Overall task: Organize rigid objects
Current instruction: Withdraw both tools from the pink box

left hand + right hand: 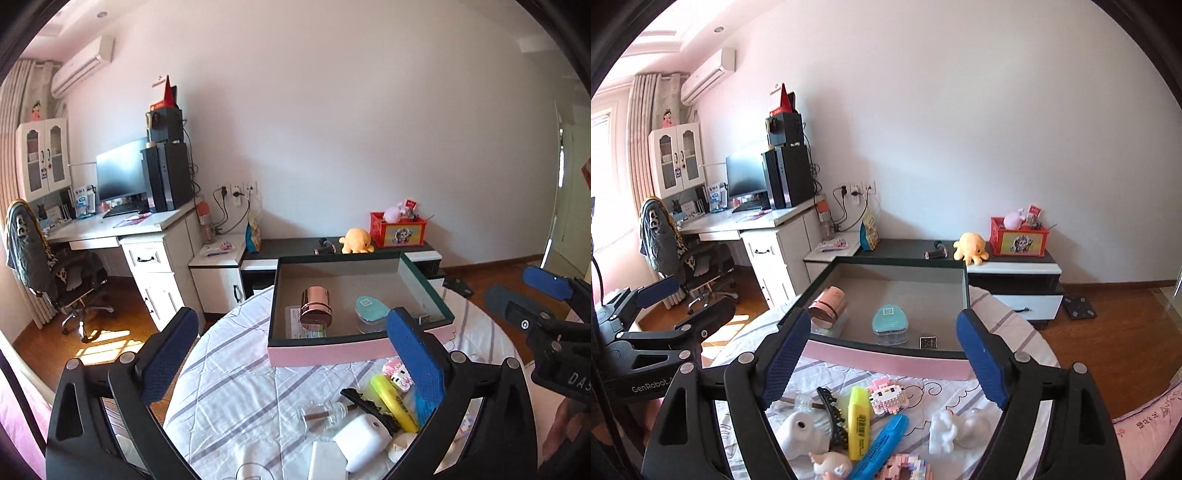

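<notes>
A pink box with a dark green rim [328, 352] [886, 360] sits on the bed. It holds a rose-gold jar [316, 304] [827, 304], a teal oval case [371, 308] [889, 320] and a small square item [928, 342]. In front of it lie a yellow highlighter [393, 400] [858, 421], a blue highlighter [882, 445], a black hair claw [369, 406] [833, 415], a pixel-brick character [888, 397], a white device [364, 441] [799, 432] and white figurines [956, 428]. My left gripper [291, 363] is open and empty above them. My right gripper [886, 367] is open and empty too.
The bedspread [236, 380] is white with purple stripes. Behind the box stands a low black-and-white cabinet [1015, 269] with a yellow plush octopus [971, 247] and a red crate [1017, 236]. A desk with a monitor [122, 173] and a chair [44, 258] stand at left.
</notes>
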